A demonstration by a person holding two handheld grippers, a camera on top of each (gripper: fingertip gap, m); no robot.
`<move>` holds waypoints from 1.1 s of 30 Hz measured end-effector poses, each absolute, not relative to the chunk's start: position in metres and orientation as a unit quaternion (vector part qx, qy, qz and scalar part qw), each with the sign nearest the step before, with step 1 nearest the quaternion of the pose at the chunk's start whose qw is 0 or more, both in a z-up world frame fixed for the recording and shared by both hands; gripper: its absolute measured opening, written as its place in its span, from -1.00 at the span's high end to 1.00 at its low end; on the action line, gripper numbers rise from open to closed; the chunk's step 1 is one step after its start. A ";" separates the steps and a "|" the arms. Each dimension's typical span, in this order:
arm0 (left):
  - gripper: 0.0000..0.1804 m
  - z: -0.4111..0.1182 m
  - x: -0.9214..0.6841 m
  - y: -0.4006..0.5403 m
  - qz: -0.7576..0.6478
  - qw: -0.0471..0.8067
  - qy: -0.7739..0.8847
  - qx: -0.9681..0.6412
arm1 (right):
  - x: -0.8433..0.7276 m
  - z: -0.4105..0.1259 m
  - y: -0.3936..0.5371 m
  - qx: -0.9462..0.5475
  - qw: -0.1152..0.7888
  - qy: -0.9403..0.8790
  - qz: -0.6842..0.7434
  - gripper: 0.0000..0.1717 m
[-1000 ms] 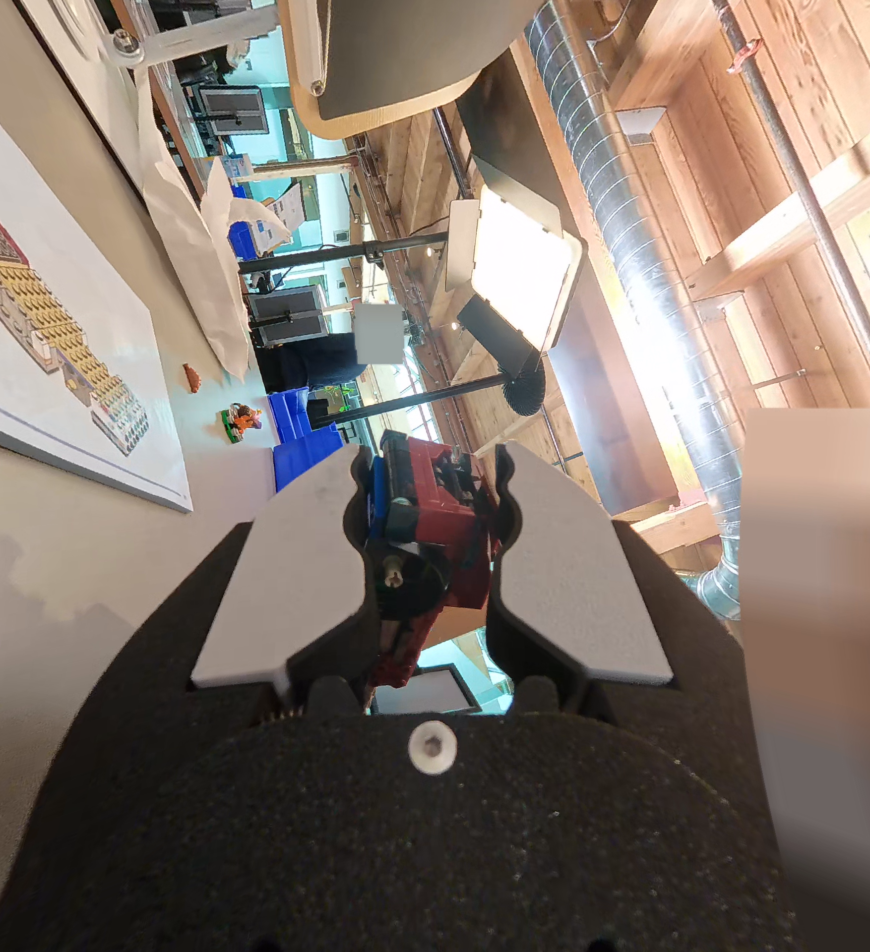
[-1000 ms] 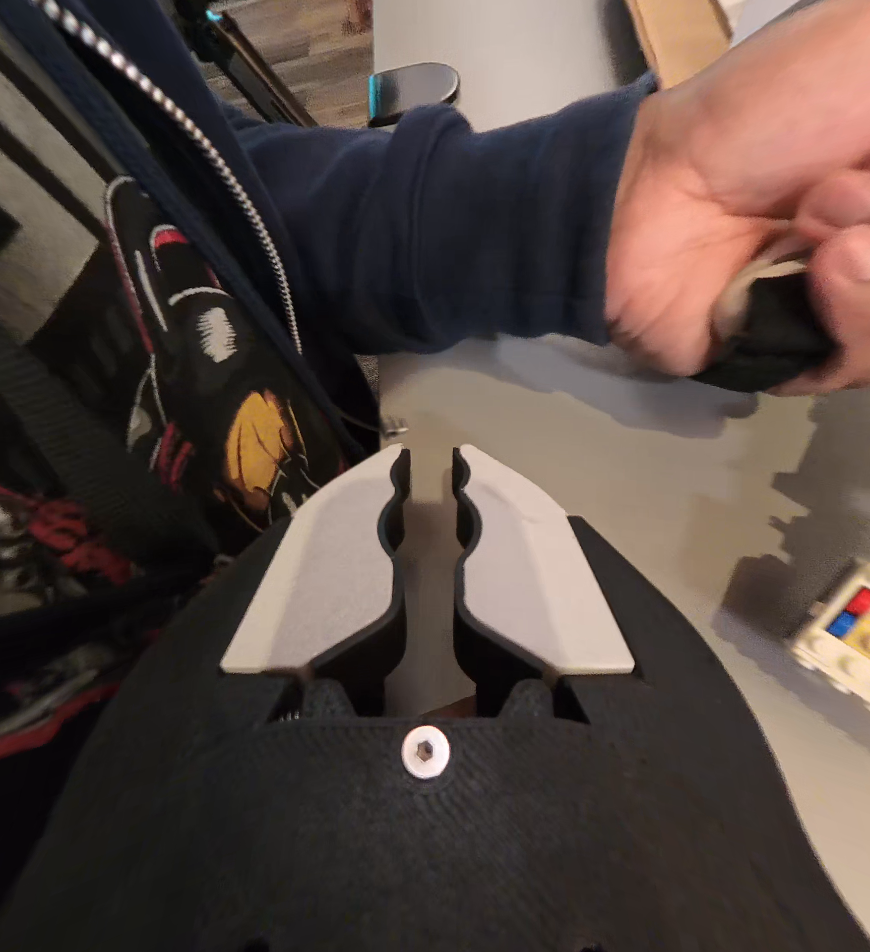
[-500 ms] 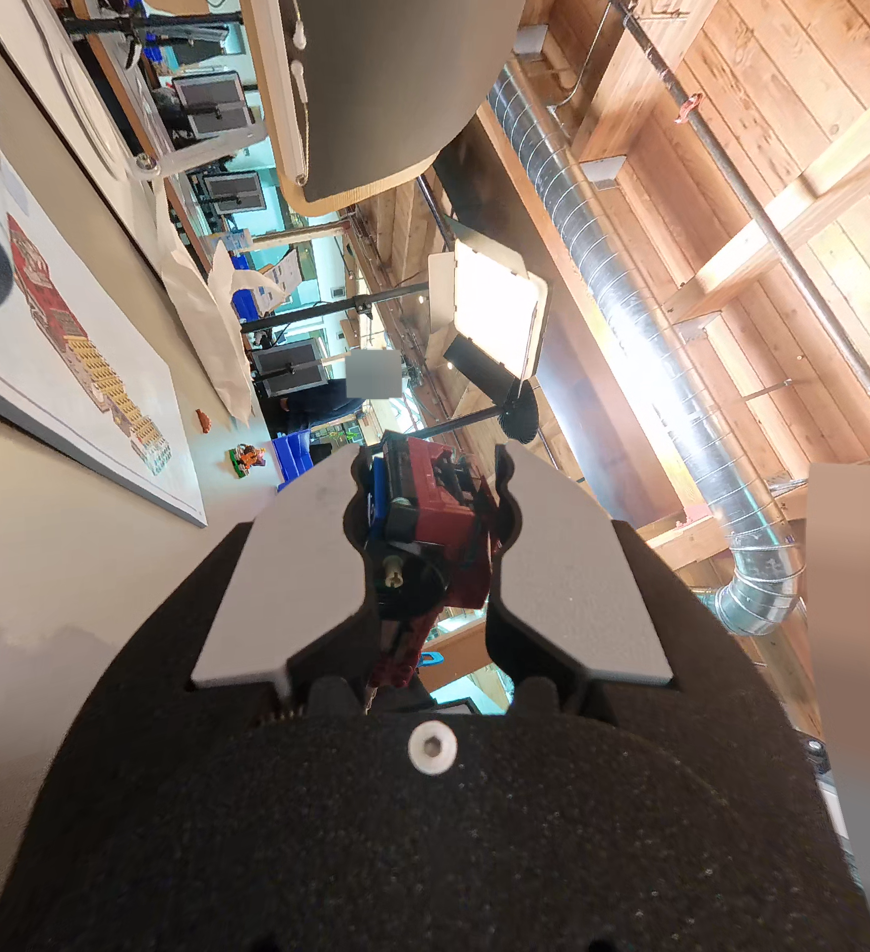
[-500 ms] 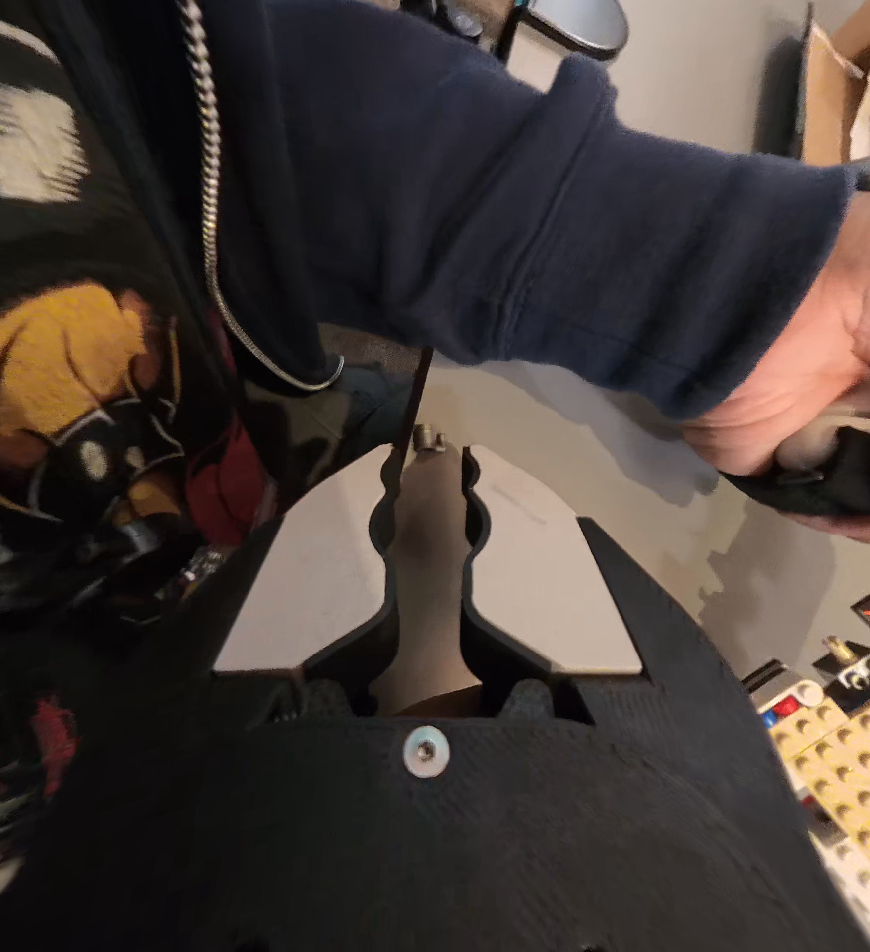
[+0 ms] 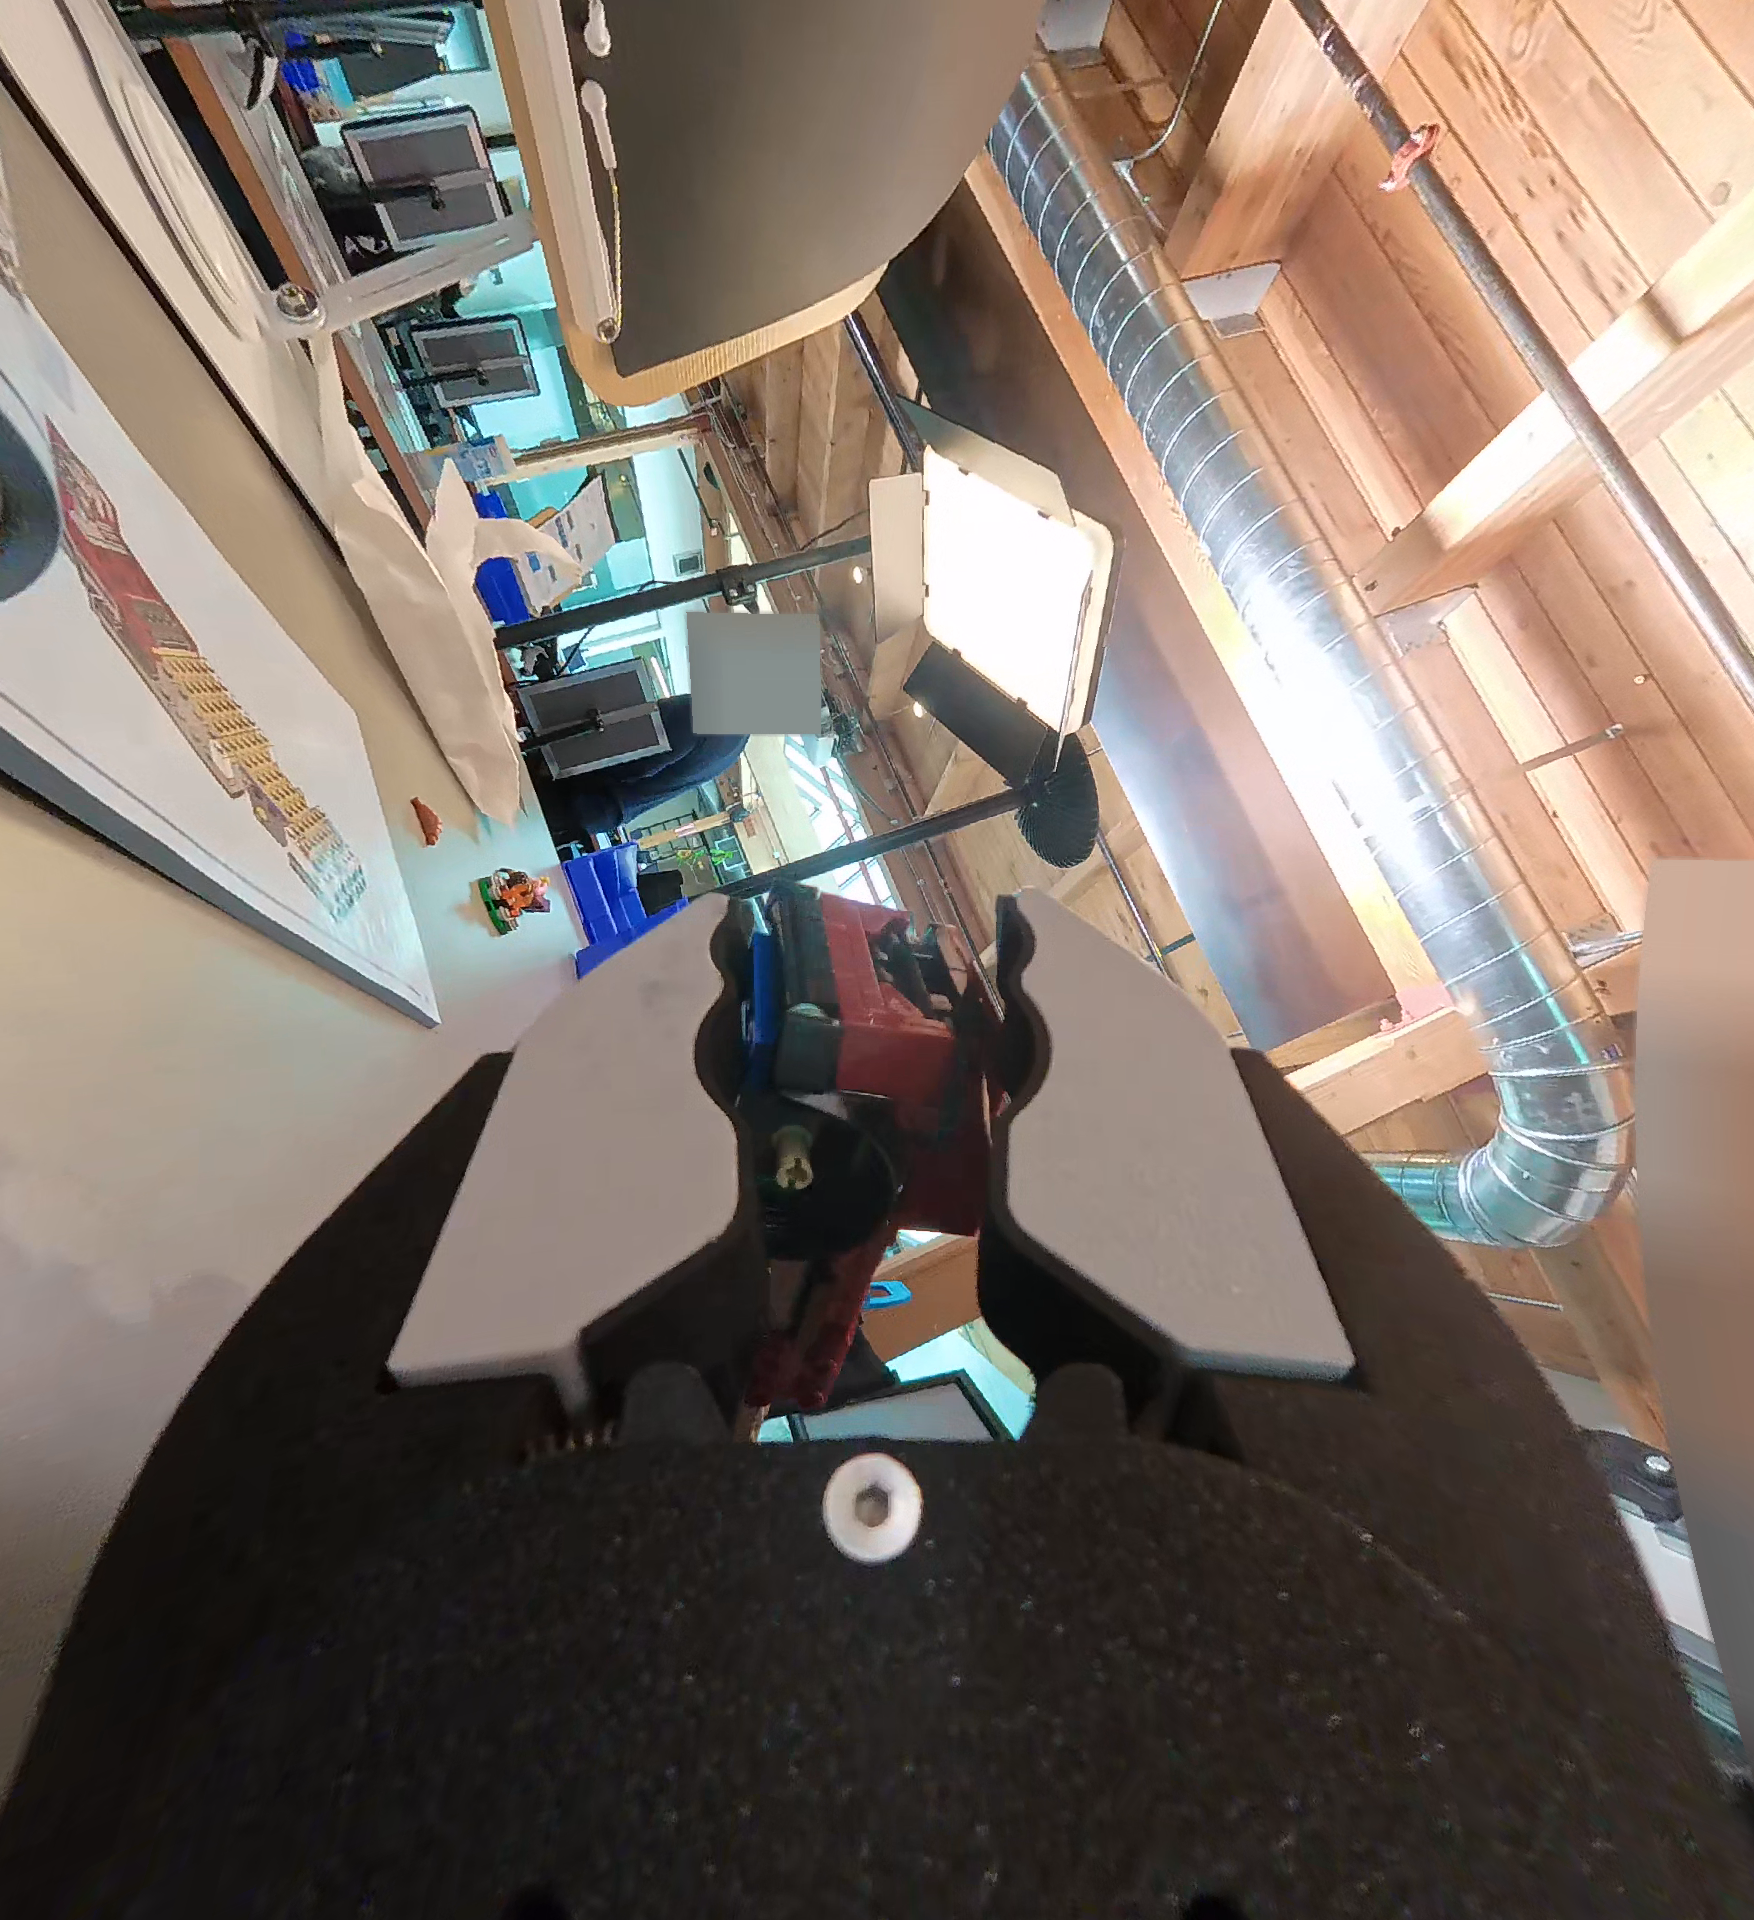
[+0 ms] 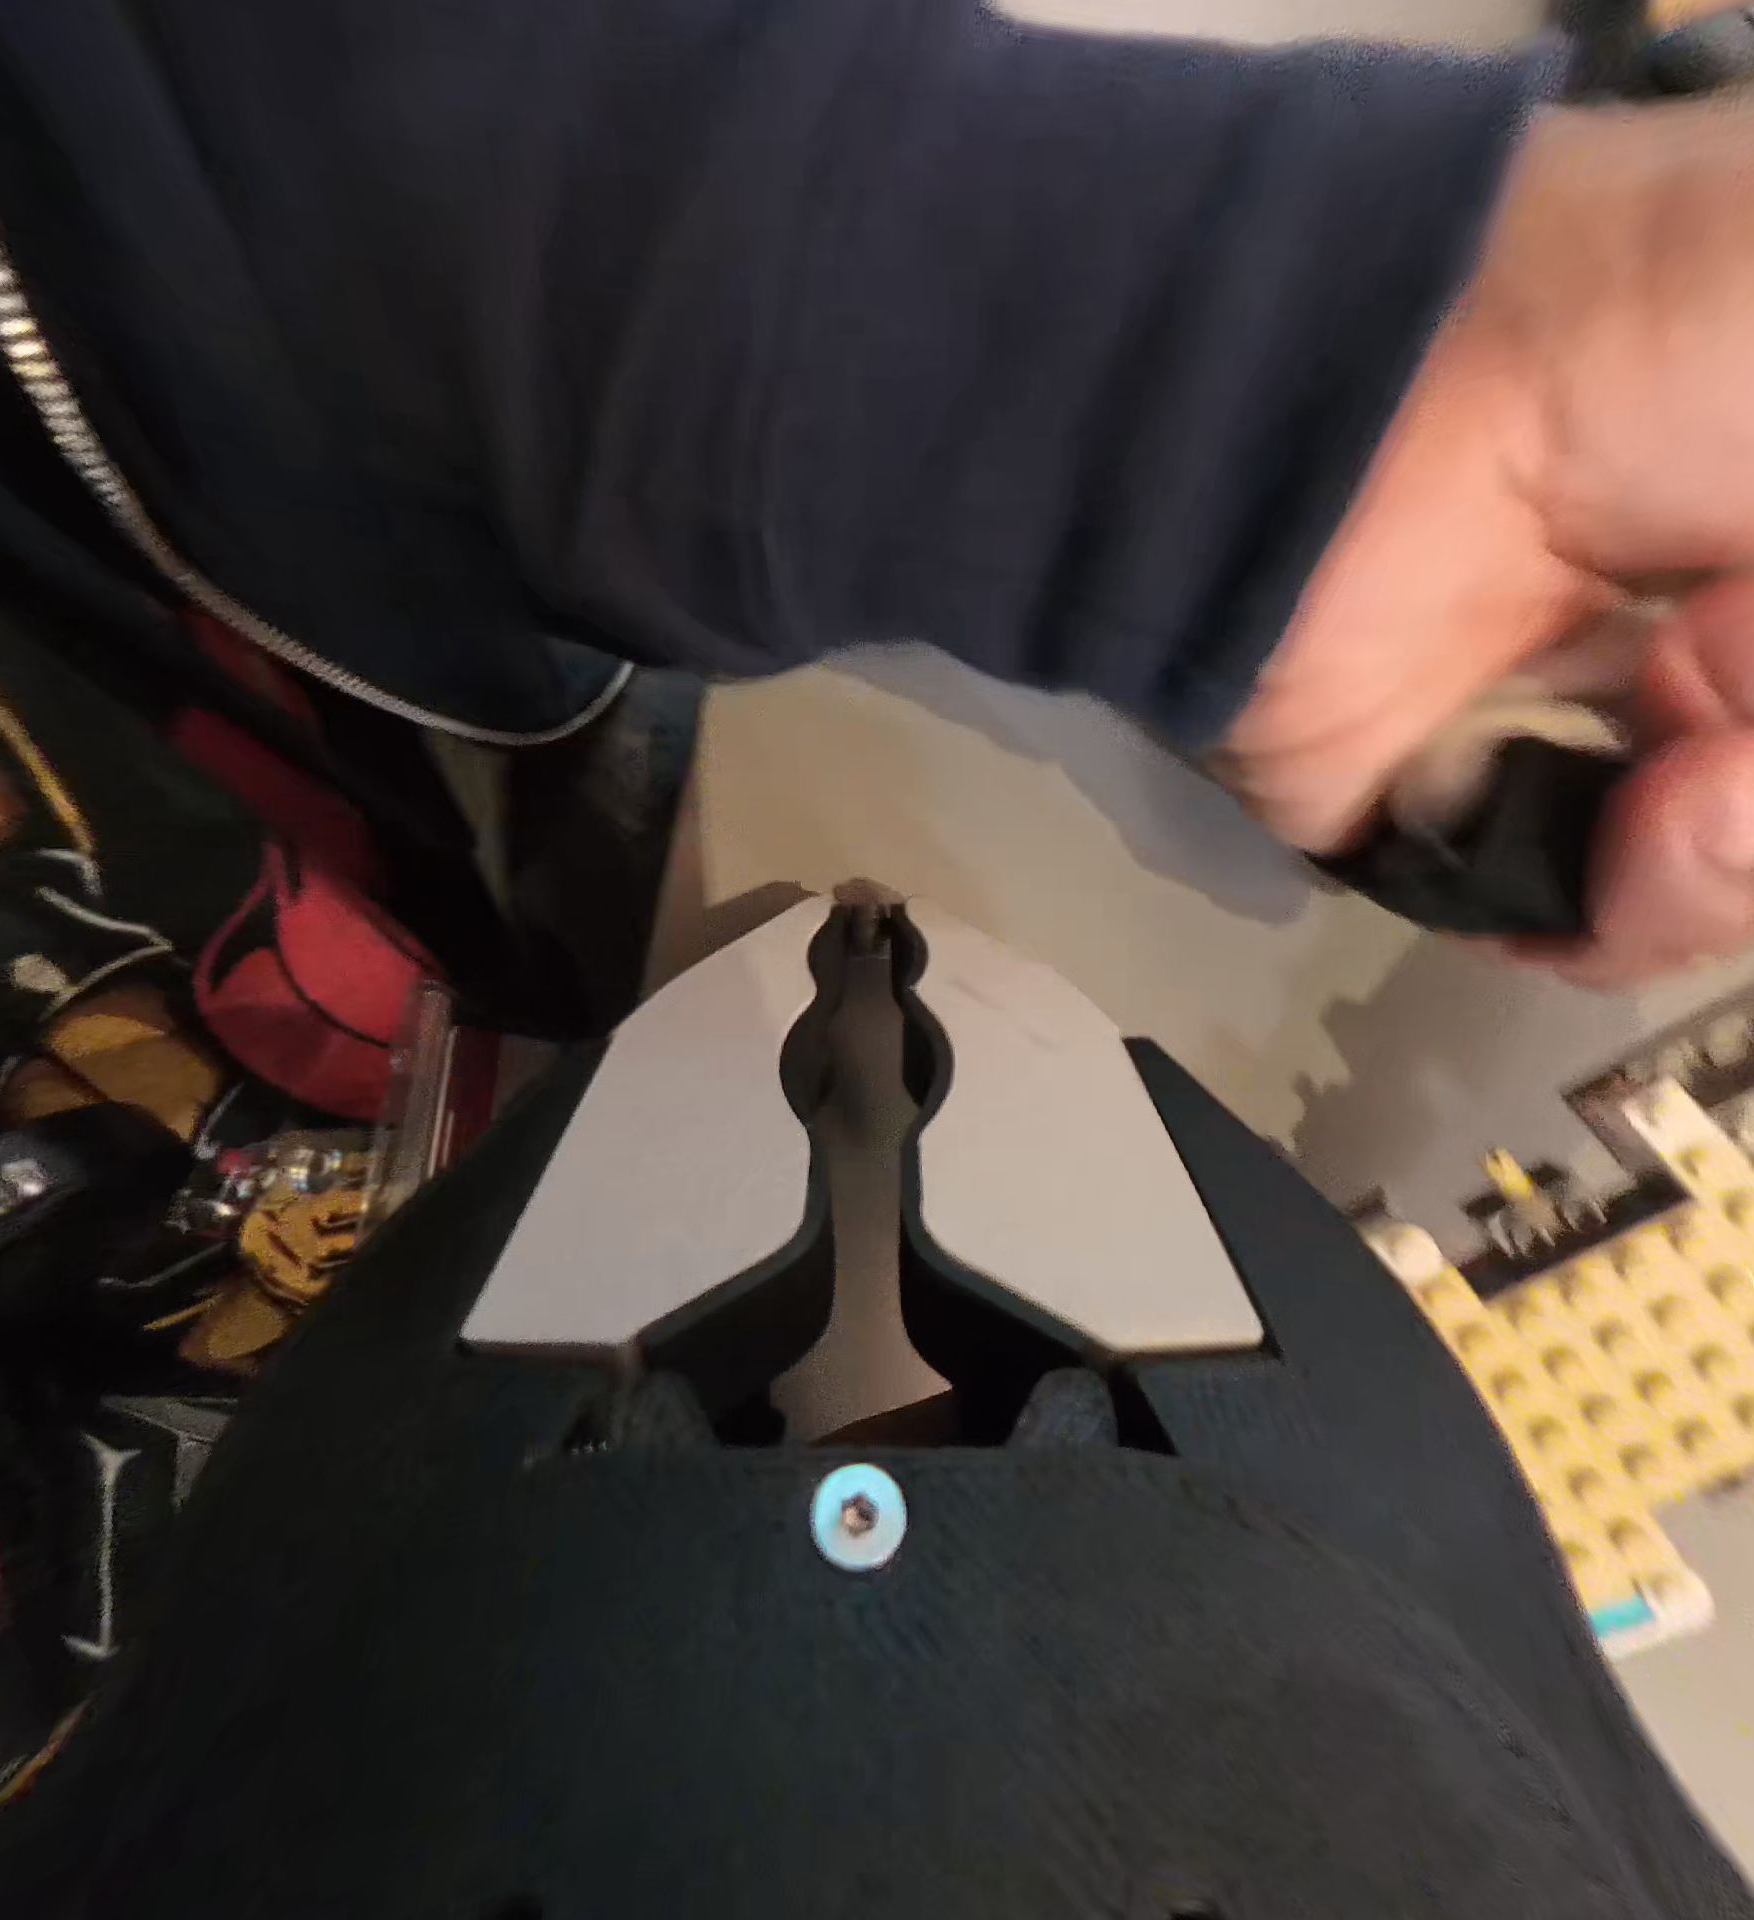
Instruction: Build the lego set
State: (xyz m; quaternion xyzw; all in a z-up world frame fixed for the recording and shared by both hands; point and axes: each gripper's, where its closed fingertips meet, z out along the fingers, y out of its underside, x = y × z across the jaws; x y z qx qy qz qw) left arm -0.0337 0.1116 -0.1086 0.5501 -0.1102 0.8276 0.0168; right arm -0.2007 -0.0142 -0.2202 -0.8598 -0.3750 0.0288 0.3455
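Note:
My left gripper [image 5: 865, 914] is shut on a dark red Lego assembly [image 5: 883, 1029] with a blue part and a black wheel on a tan axle pin [image 5: 795, 1169]. It holds the assembly in the air, tilted up toward the ceiling. In the blurred right wrist view, my right gripper [image 6: 860, 906] is low over the table [image 6: 956, 790]. Its jaws are nearly closed on a small tan piece [image 6: 860, 920] pinched at the very tips.
An instruction booklet [image 5: 177, 727], a small figure [image 5: 514, 894], a brown piece [image 5: 426, 821] and blue bins [image 5: 608, 899] lie left. A tan studded build [image 6: 1631, 1330] sits right. A person's sleeve [image 6: 852, 312] and hand [image 6: 1631, 468] are close above. Spacing between my two grippers at the tips: around 25 centimeters.
The right jaws opened a little, then came together on the small tan piece that lay just ahead of the tips. The left gripper kept its hold and tilted slightly.

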 end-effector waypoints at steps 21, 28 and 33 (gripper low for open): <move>0.80 -0.128 -0.029 0.121 0.779 -0.046 -0.129 0.613 | -0.141 -0.209 -0.019 -0.905 0.379 -0.182 0.054 0.87; 0.55 -0.148 -0.027 0.110 0.734 0.000 -0.195 0.651 | -0.130 -0.209 -0.022 -0.905 0.383 -0.180 0.035 0.86; 0.53 -0.156 -0.037 0.102 0.708 0.041 -0.263 0.654 | -0.115 -0.208 -0.024 -0.902 0.396 -0.170 0.019 0.88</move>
